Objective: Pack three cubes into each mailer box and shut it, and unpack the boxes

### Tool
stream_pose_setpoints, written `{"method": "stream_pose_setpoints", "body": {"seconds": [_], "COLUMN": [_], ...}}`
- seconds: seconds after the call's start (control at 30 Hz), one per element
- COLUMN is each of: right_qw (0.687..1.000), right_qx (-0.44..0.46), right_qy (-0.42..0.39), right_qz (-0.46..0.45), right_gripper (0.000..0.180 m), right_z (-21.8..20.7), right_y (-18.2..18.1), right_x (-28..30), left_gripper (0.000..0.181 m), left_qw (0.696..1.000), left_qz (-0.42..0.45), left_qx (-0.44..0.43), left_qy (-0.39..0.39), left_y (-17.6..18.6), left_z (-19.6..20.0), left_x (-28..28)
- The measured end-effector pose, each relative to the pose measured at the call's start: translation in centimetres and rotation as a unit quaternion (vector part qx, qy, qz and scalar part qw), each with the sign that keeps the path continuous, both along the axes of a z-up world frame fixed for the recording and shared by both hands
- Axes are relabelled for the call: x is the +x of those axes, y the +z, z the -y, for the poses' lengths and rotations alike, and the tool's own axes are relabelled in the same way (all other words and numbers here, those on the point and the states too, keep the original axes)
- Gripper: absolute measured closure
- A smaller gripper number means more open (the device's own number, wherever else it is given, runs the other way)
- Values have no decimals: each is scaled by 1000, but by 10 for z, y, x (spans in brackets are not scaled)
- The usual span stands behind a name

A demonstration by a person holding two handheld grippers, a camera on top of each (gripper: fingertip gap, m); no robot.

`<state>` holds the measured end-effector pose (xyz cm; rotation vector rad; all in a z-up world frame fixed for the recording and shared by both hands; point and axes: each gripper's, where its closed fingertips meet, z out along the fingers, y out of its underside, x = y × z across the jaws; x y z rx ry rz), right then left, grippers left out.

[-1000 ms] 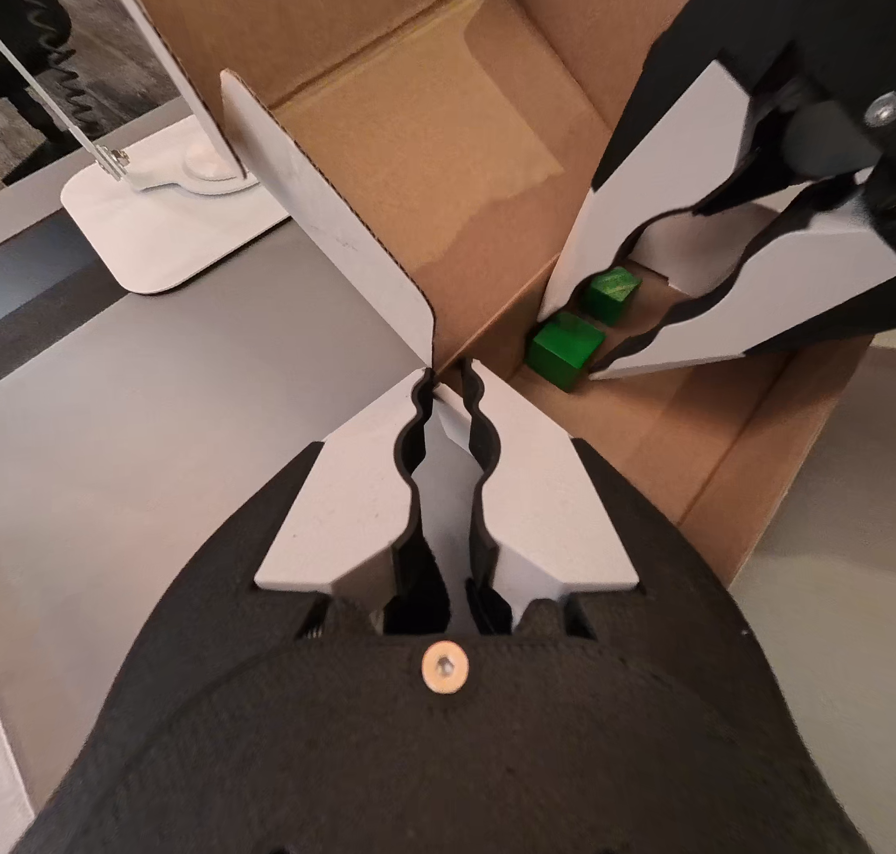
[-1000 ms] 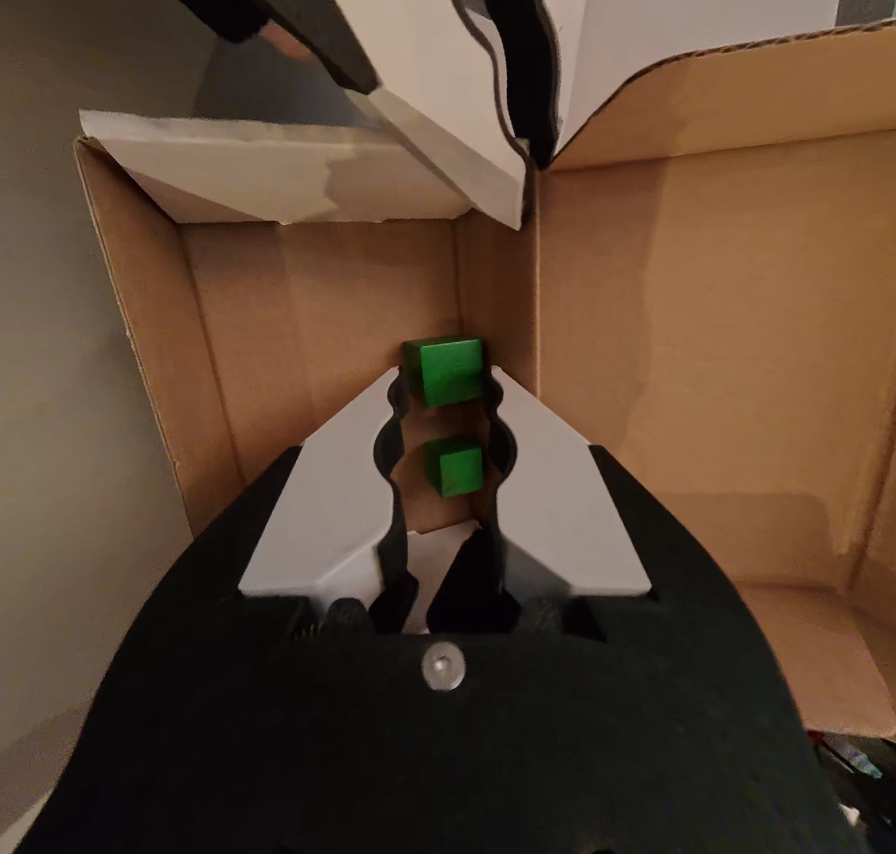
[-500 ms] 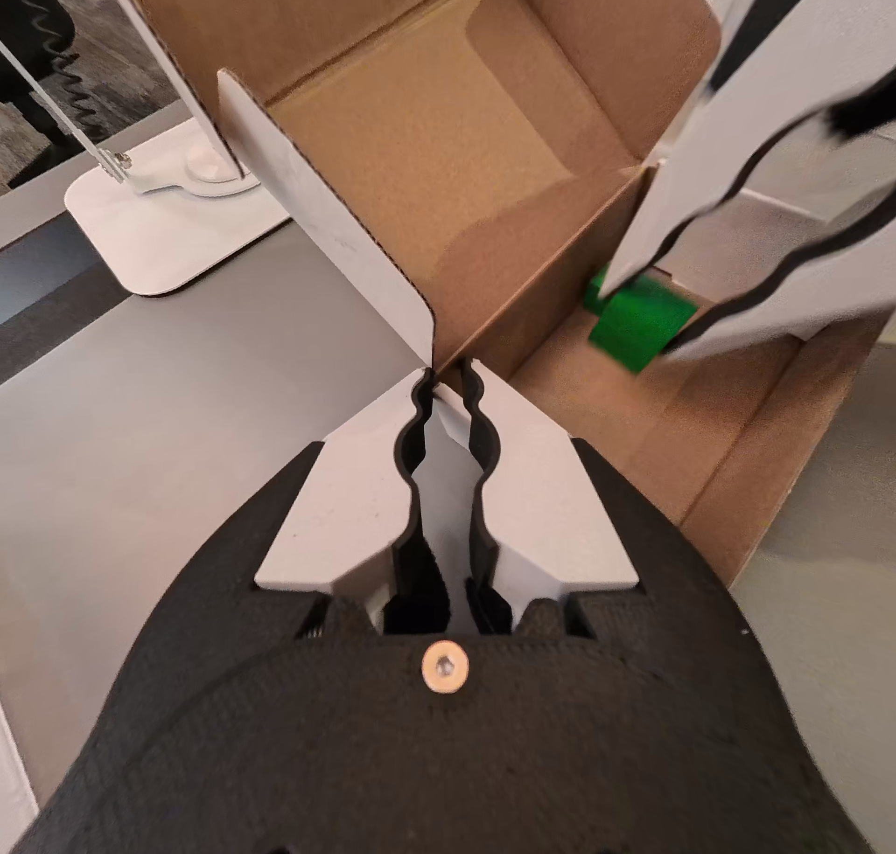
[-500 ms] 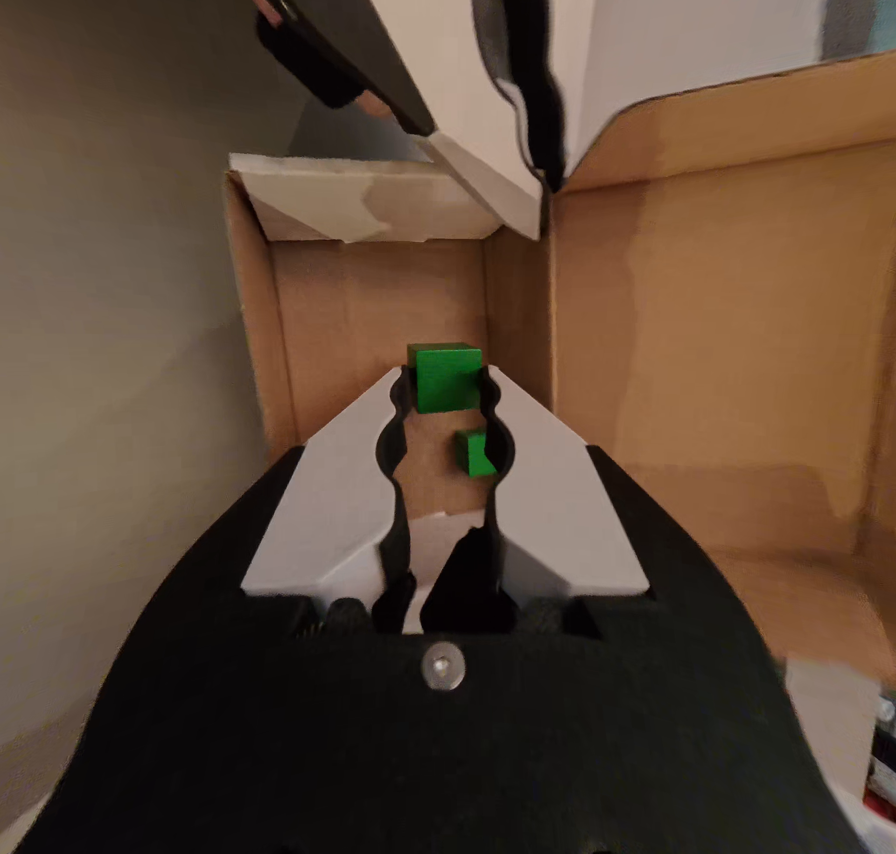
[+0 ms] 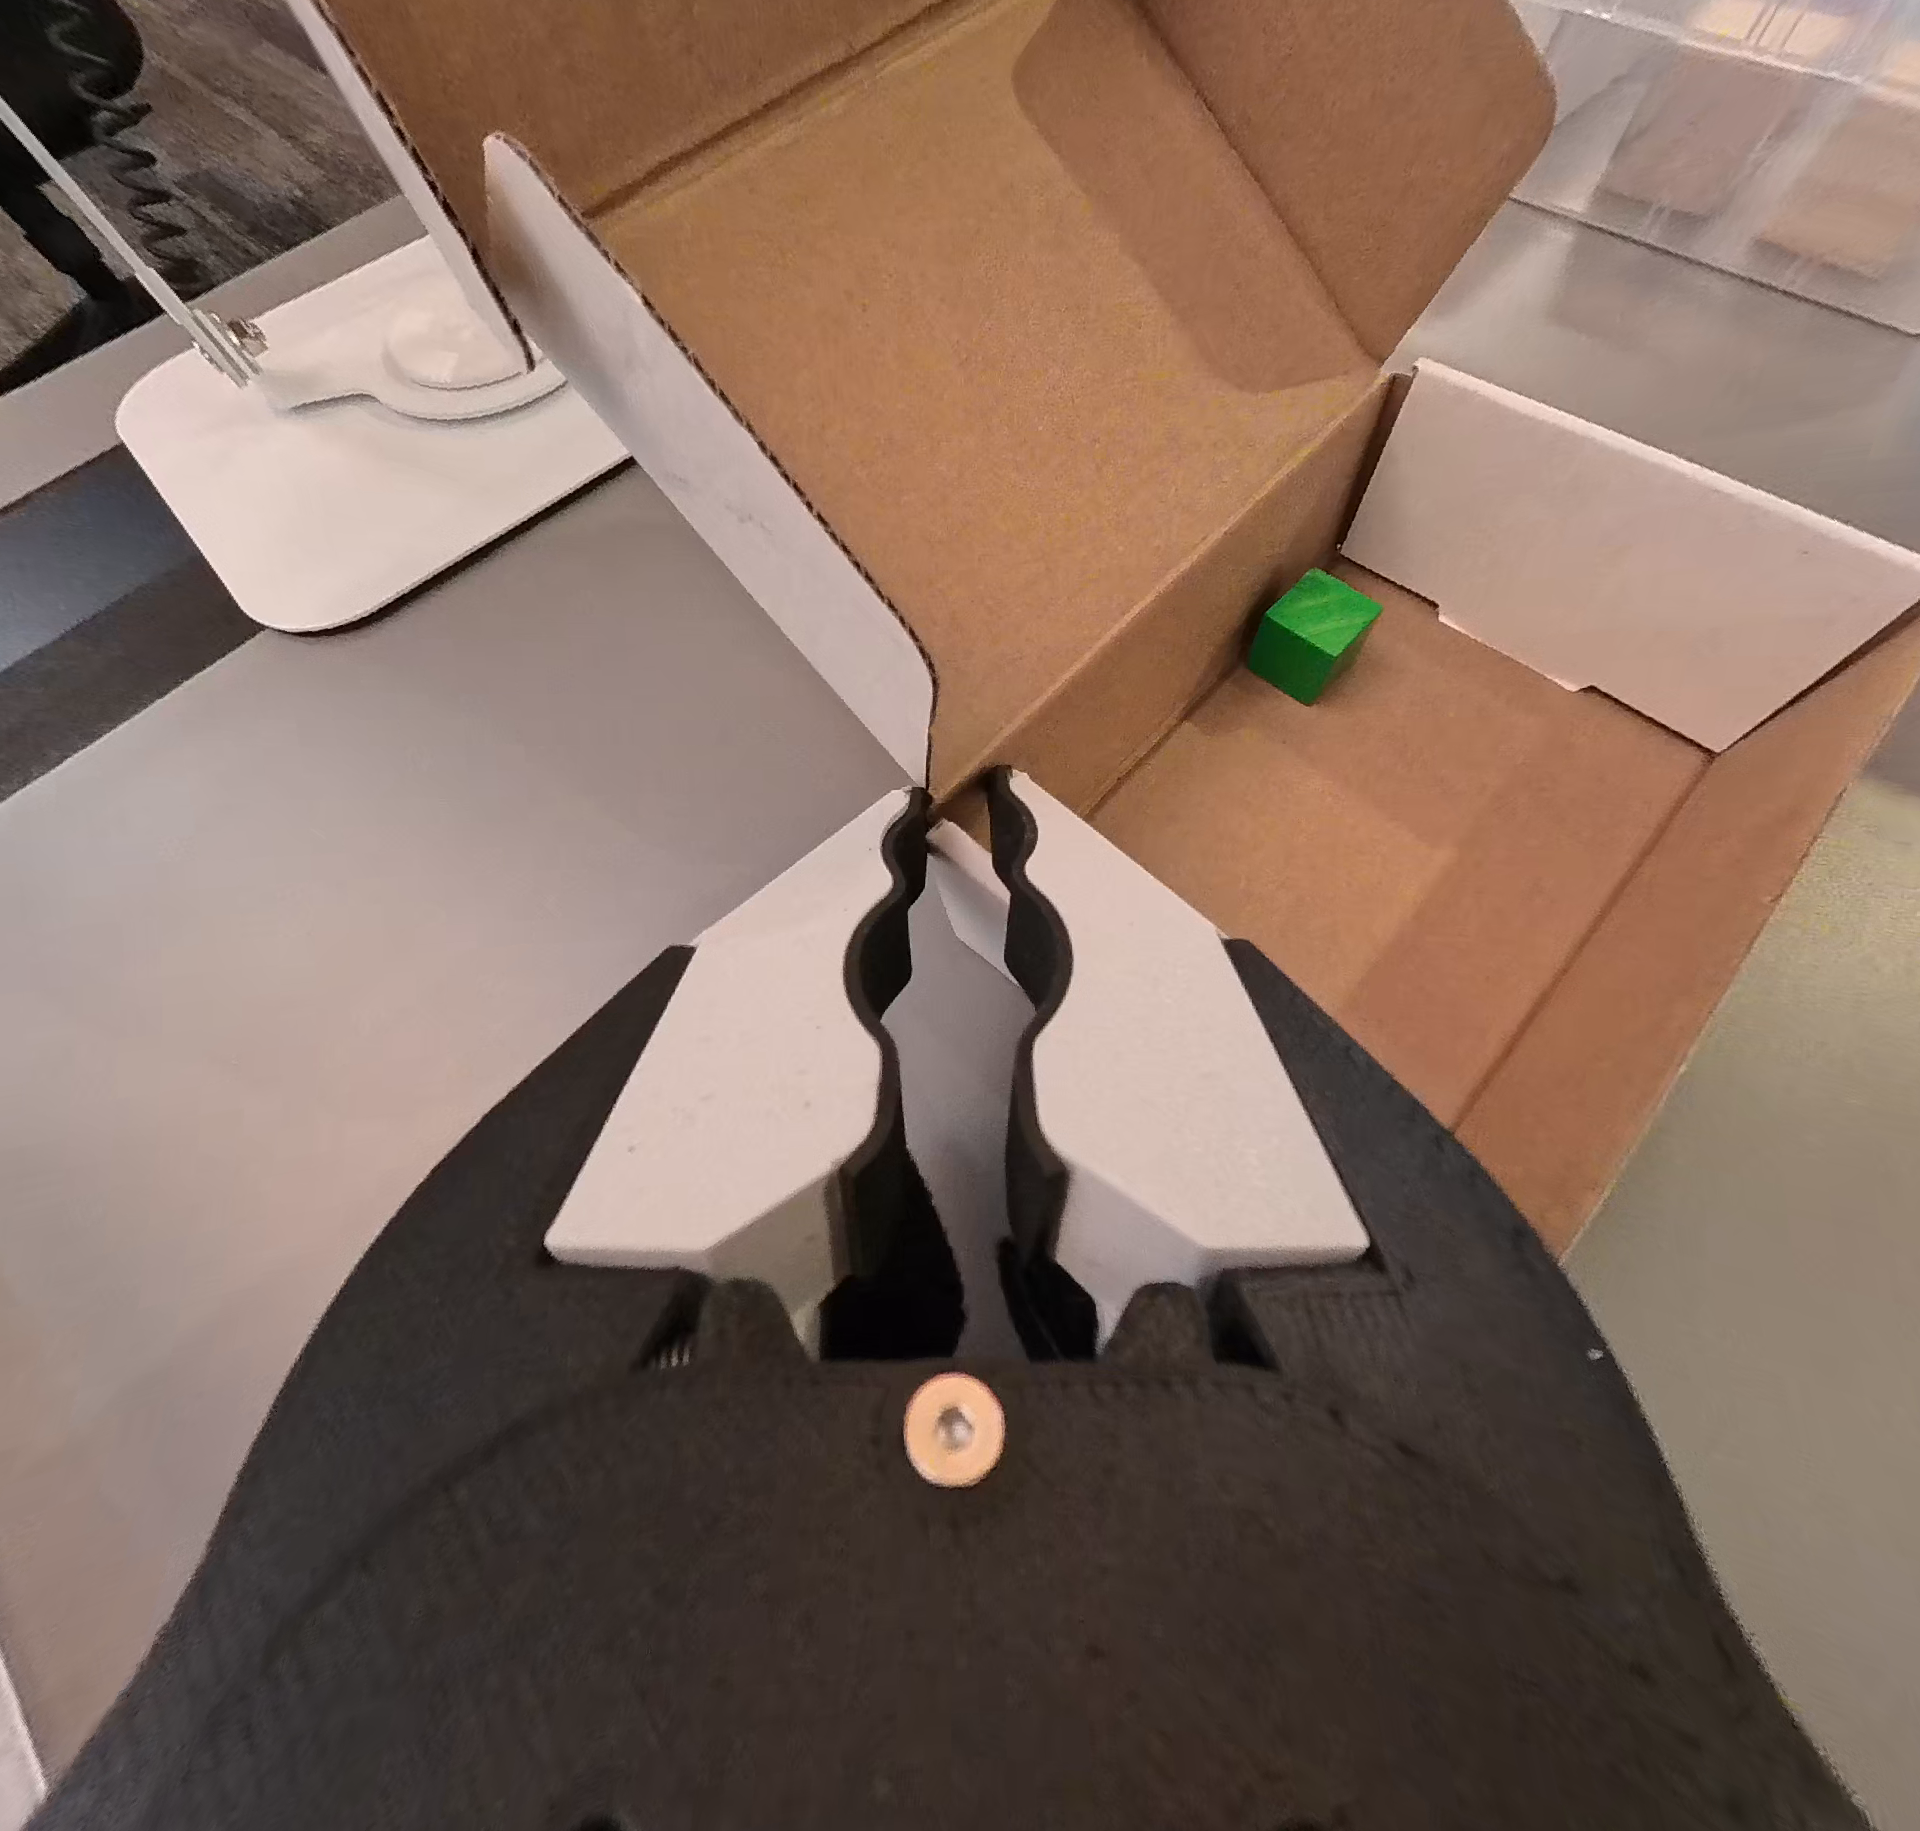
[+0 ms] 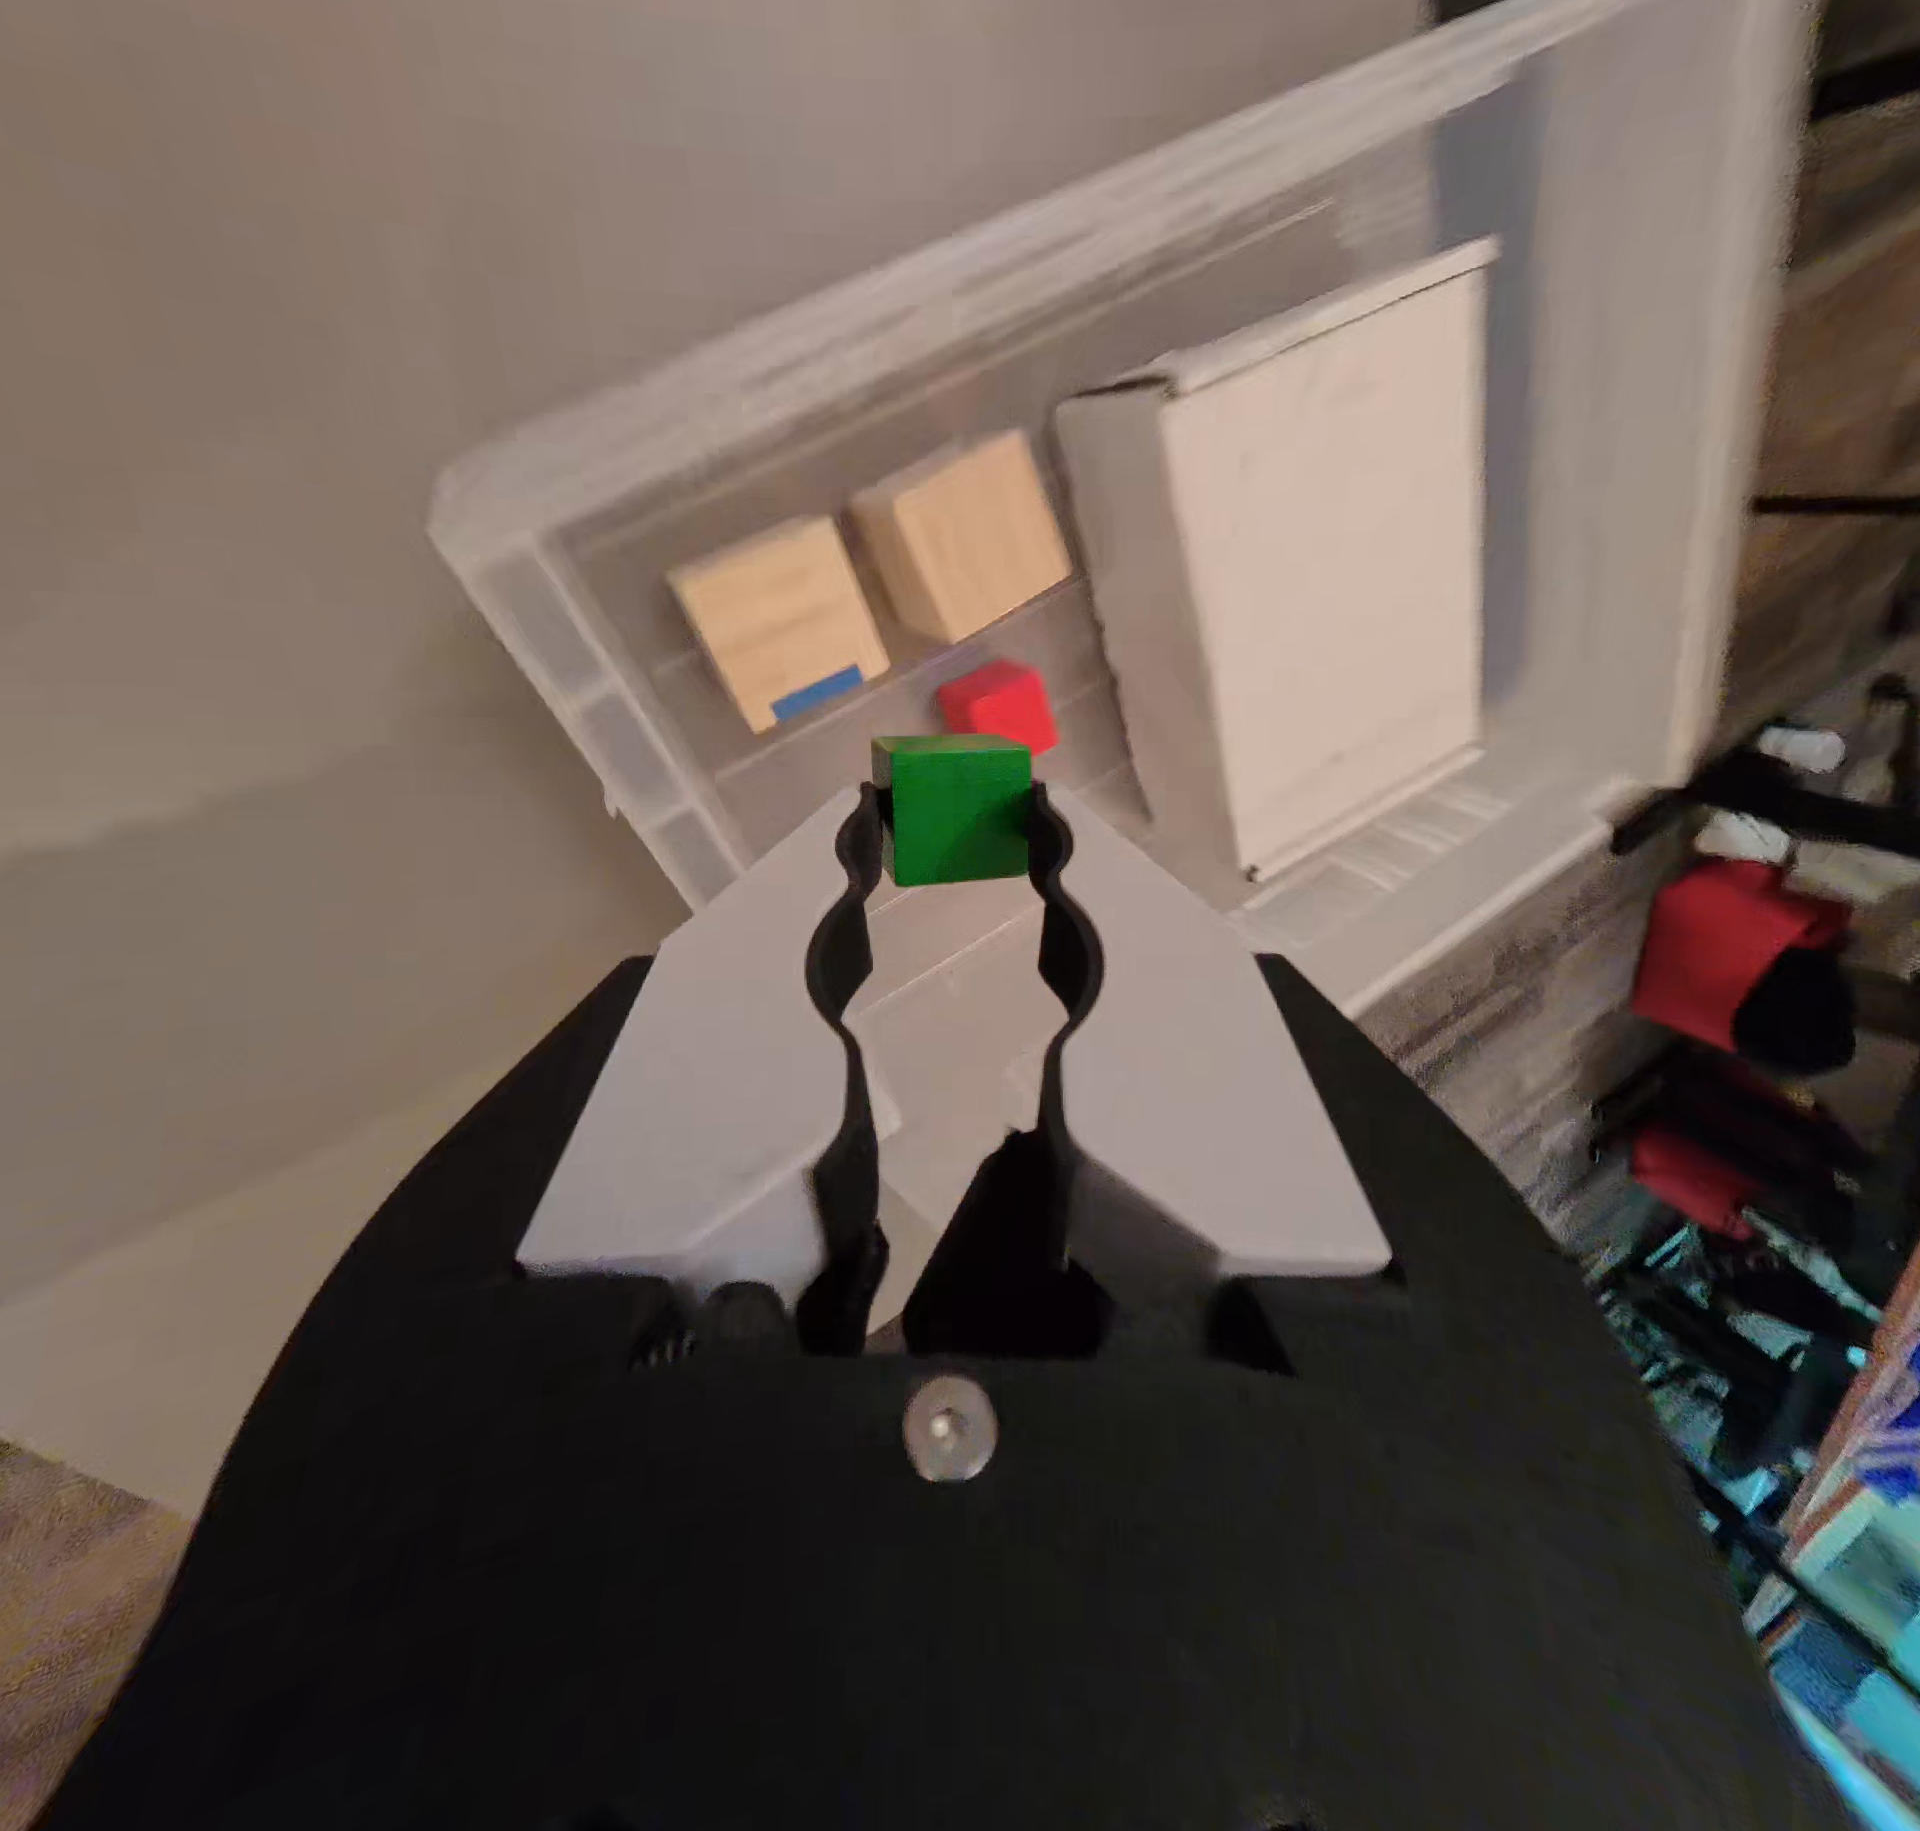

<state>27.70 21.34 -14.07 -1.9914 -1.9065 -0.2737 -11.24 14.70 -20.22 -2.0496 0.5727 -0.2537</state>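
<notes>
While the left claw (image 5: pixel 956 805) pinches the white side flap (image 5: pixel 717 493) of the open mailer box (image 5: pixel 1558 1002), its jaws nearly together on the cardboard edge, the box sits on the grey counter (image 5: pixel 364 898) with its lid (image 5: pixel 935 119) raised. One green cube (image 5: pixel 1314 635) lies on the box floor, in the far corner against the inner wall and near a folded white end flap (image 5: pixel 1621 586). A white stand base (image 5: pixel 343 472) rests on the counter beyond the box, to the left.

Seen from the right wrist, the right claw (image 6: pixel 954 810) is clamped on a second green cube (image 6: pixel 954 813), held between the fingertips and lifted over the counter (image 6: pixel 312 638) (this view is motion-blurred). Behind the held cube stands a clear plastic bin (image 6: pixel 1039 327). Inside it lie two pale wooden blocks (image 6: pixel 777 618), side by side, the nearer one with a blue patch at its lower edge, a red cube (image 6: pixel 1000 703) just beside them, and a closed white mailer box (image 6: pixel 1320 566) to the right. The red cube appears just above and to the right of the held green one. Blurred red and dark items crowd the floor at the far right; what they are cannot be told.
</notes>
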Motion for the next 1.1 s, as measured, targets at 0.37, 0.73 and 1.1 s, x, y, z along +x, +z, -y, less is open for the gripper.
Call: {"method": "stream_pose_setpoints", "body": {"seconds": [0.37,0.73,1.1], "right_qw": [990,986,974], "right_qx": [-86,64,-5], "right_qy": [62,136,225], "right_qz": [94,-71,-20], "right_gripper": [153,139,148], "right_z": [-5,36,76], "right_y": [-87,43,-58], "right_x": [24,-107,-279], "left_gripper": [171,171,171], "left_qw": [1000,1000,1000], "left_qz": [-1,-2,-8], "left_qx": [3,6,12], "left_qy": [-2,-2,-1], "left_y": [0,0,0], "left_z": [0,-2,-1], "left_x": [0,3,3]}}
